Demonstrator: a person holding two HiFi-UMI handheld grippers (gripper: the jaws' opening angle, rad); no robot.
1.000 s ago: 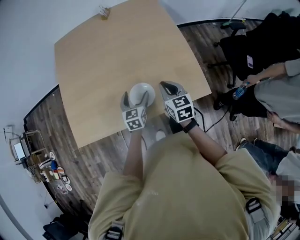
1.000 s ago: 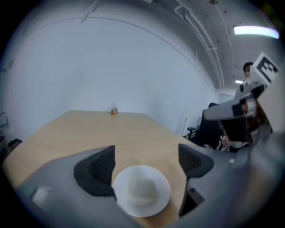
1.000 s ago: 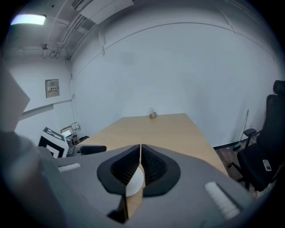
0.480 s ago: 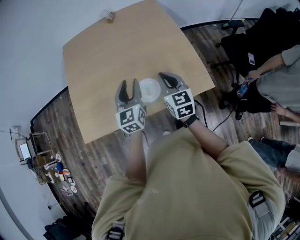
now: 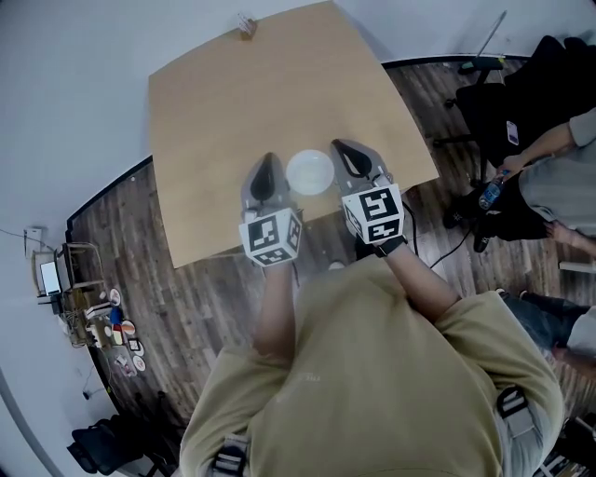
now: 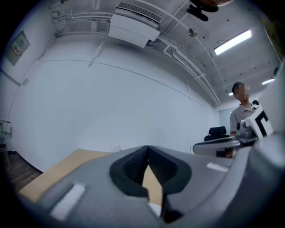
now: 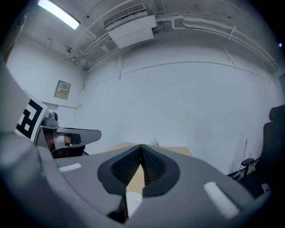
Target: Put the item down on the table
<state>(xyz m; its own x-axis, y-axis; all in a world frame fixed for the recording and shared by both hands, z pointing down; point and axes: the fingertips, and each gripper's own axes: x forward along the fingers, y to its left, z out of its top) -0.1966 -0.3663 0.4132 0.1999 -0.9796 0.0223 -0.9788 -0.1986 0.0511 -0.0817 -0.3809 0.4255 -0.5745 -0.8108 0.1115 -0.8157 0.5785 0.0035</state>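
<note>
A white bowl [image 5: 310, 172] sits on the tan table [image 5: 233, 102] near its front edge, between my two grippers. My left gripper [image 5: 267, 160] is just left of the bowl, shut with nothing in it, and its tips meet in the left gripper view [image 6: 148, 148]. Just right of the bowl, my right gripper [image 5: 342, 147] is shut and empty too, its tips pressed together in the right gripper view [image 7: 141, 147]. Neither gripper touches the bowl. Both point up and away over the table.
A small object [image 5: 246, 23] stands at the table's far edge. To the right are seated people, a black chair [image 5: 521, 93] and a bottle [image 5: 491, 194]. A cable [image 5: 438, 244] runs over the wood floor. Clutter [image 5: 93, 326] lies on the floor at left.
My left gripper held the bowl's rim, opened and let it go onto the table, then shut empty. The bowl now rests between both grippers.
</note>
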